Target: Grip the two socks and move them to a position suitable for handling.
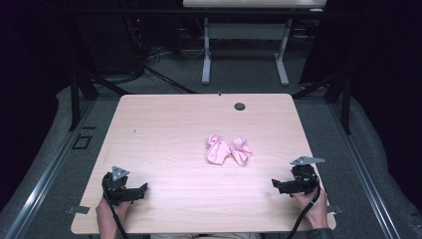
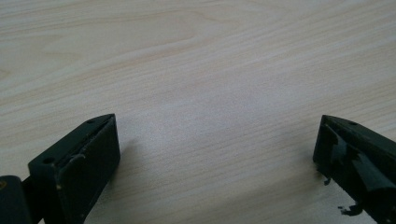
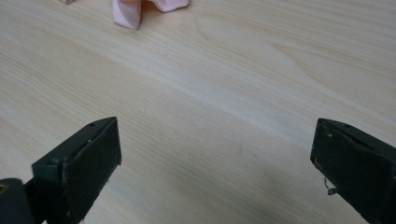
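Wood table [image 1: 164, 144]: pink cloth [image 1: 228, 150] crumpled mid; left gripper [image 1: 142, 190] & right gripper [image 1: 276, 185] both nearer the person than cloth, jaws wide apart, holding nothing.

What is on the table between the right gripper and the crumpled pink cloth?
Nothing: bare light wooden table between the right gripper and the crumpled pink cloth, seen in the right gripper view and the high view.

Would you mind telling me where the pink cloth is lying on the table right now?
In the high view the crumpled pink cloth lies on the wooden table slightly right of centre, apart from both grippers and nearer the right gripper; the right gripper view catches its edge at the top.
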`<action>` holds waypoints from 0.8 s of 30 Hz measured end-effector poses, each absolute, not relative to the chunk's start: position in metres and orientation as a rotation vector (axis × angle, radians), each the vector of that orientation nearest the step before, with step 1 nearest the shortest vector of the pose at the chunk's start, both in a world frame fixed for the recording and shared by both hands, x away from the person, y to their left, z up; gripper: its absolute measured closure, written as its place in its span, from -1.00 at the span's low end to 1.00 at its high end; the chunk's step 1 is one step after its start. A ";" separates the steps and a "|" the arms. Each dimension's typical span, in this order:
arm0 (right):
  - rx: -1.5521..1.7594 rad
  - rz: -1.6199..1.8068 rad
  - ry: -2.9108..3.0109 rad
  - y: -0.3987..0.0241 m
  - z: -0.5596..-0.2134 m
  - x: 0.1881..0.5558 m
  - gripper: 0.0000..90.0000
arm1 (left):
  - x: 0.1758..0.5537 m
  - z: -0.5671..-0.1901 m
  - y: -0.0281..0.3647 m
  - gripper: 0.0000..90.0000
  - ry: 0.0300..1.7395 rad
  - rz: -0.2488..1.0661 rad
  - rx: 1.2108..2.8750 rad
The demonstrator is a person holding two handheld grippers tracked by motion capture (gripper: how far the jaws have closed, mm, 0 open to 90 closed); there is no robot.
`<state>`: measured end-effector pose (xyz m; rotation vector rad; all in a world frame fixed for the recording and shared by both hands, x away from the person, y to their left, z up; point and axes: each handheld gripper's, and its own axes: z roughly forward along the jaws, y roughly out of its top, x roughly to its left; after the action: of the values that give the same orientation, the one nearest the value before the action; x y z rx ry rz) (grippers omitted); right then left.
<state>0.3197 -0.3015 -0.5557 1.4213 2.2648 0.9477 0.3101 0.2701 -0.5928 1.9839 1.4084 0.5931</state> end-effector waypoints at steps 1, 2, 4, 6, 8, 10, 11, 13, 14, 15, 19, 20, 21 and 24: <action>1.424 0.948 2.269 -0.299 -0.554 0.322 -0.98 | 0.310 -0.593 0.270 -0.99 1.409 0.594 1.984; 1.424 0.937 2.284 -0.298 -0.552 0.324 -0.98 | 0.310 -0.593 0.270 -0.99 1.409 0.593 1.985; 1.417 0.932 2.307 -0.293 -0.548 0.328 -0.98 | 0.310 -0.593 0.270 -0.99 1.409 0.593 1.983; 1.418 0.916 2.342 -0.288 -0.543 0.334 -0.99 | 0.310 -0.593 0.270 -0.99 1.409 0.593 1.984; 1.407 0.902 2.371 -0.283 -0.540 0.341 -1.00 | 0.310 -0.593 0.270 -0.99 1.409 0.592 1.983; 1.397 0.885 2.395 -0.277 -0.537 0.346 -1.00 | 0.310 -0.593 0.270 -0.99 1.409 0.591 1.982; 1.386 0.872 2.414 -0.273 -0.536 0.350 -1.00 | 0.310 -0.593 0.270 -0.99 1.408 0.592 1.984; 1.373 0.854 2.444 -0.266 -0.534 0.357 -1.00 | 0.310 -0.593 0.270 -0.99 1.407 0.591 1.984; 1.362 0.841 2.458 -0.263 -0.532 0.361 -1.00 | 0.310 -0.593 0.270 -0.99 1.407 0.592 1.984; 1.352 0.833 2.465 -0.260 -0.531 0.363 -1.00 | 0.310 -0.593 0.270 -0.99 1.407 0.592 1.984; 1.347 0.800 2.518 -0.245 -0.524 0.380 -1.00 | 0.310 -0.593 0.270 -0.99 1.408 0.591 1.982; 1.341 0.797 2.533 -0.241 -0.522 0.385 -1.00 | 0.310 -0.593 0.270 -0.99 1.408 0.591 1.982; 1.329 0.783 2.560 -0.233 -0.516 0.395 -1.00 | 0.310 -0.593 0.270 -0.99 1.408 0.591 1.982; 1.307 0.786 2.561 -0.224 -0.512 0.404 -1.00 | 0.310 -0.593 0.270 -0.99 1.409 0.591 1.981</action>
<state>0.4043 -0.2239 -0.5124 1.3069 2.5605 0.7863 0.3104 0.2702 -0.5929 1.9814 1.4089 0.5914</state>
